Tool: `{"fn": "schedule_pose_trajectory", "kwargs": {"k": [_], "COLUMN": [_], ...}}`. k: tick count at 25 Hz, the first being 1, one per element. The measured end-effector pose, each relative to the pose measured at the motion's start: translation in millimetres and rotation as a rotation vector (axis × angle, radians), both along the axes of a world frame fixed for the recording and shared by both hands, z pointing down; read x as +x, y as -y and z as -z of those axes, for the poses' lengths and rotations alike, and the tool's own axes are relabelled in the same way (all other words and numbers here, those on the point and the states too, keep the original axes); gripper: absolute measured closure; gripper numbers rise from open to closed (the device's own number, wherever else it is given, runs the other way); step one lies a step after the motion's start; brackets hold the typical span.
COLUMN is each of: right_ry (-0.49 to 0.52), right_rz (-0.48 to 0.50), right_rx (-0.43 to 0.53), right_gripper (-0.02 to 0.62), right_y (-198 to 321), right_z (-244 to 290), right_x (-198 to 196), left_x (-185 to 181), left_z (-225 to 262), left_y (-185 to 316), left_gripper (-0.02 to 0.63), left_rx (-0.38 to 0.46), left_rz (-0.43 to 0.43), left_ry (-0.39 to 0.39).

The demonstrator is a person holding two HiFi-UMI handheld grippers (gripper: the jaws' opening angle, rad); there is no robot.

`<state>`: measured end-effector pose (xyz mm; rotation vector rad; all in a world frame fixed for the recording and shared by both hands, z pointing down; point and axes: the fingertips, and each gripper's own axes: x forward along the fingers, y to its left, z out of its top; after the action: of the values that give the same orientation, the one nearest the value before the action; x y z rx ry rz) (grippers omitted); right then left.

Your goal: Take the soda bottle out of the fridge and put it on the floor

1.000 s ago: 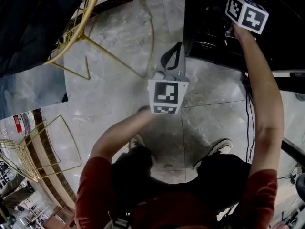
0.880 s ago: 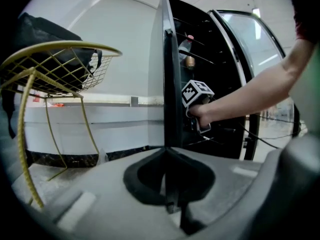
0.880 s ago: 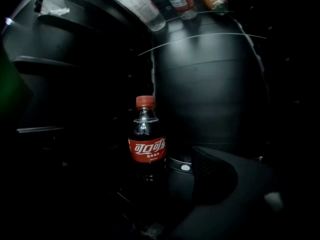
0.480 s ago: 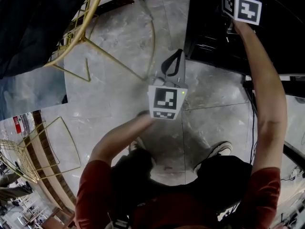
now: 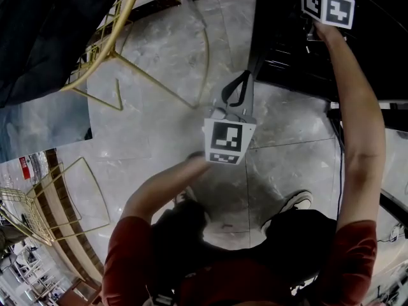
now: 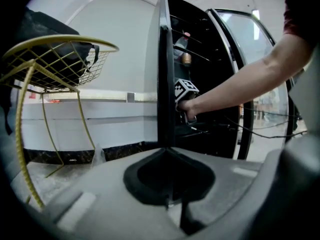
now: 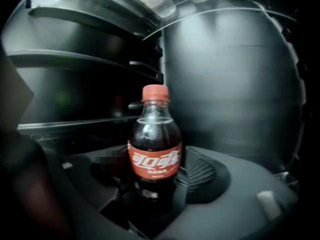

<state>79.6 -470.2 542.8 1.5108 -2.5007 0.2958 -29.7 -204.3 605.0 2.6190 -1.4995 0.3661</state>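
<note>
Your right arm [image 5: 354, 107] stretches forward, nearly straight, into the open fridge [image 5: 287, 50]. In the head view only its marker cube [image 5: 327, 5] shows, at the top edge; the jaws beyond it are lost in the dark interior. The right gripper [image 7: 154, 186] points slightly below level. Its own view shows the soda bottle [image 7: 155, 149] standing upright between the 2 jaws on a shelf inside the fridge, red cap on and red label facing the camera. The jaws stand wide apart and have just been closing in around the bottle. The ridged pad [image 7: 202, 170] on the right sits just beside the bottle's lower body. The other jaw is too dark to read, so you cannot tell whether either pad touches the bottle.

Your left arm [image 5: 162, 187] is bent at the elbow and holds the left gripper [image 5: 245, 75] out over the marble floor [image 5: 159, 126], just in front of the fridge's edge. Its jaws are pressed together with nothing between them. The left gripper view catches your right hand [image 6: 186, 105] reaching in past the fridge's side wall, with the glass door [image 6: 260, 69] swung open behind the forearm. The items on the upper shelves there are too small and dim to name. A gold wire stand [image 6: 60, 59] rises to the left. 1 shoe [image 5: 296, 199] shows on the floor; your torso covers the rest of your legs.
</note>
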Motion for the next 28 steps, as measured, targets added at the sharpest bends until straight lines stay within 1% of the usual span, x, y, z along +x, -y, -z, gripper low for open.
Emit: {"fn": "schedule_pose_trajectory", "kwargs": {"k": [1,2,10,17,23,28], "right_ry": [0.004,0.008,-0.021,-0.031,-0.052,-0.031], "right_rz": [0.005,0.003,-0.049,-0.07,-0.057,-0.071], "right_rx": [0.002,0.006,0.023,-0.002,-0.008,-0.012], "right_gripper": [0.277,0.293,0.296,0.298,0.298,0.298], "right_y": [-1,-1,-3,-9,-31,-53], "right_z": [0,0,1,-1,-2,-3], "right_x": [-2,-3,-1,1,3,13], "left_x": [2,3,9,9,14,25], "left_z": [0,-1,-1,0,5,7], "left_y": [0,0,-3,-5,-9,-17], "left_gripper": [0.606,0.606,0.606,0.606,0.606,0.606], "left_rx": [-0.002,-0.003,-0.008,-0.008,0.004,0.014], "left_rz": [-0.002,-0.006,-0.013,-0.018,-0.036,-0.064], "left_ry": [-0.001,-0.003,-0.002,0.013,0.017,0.022]}}
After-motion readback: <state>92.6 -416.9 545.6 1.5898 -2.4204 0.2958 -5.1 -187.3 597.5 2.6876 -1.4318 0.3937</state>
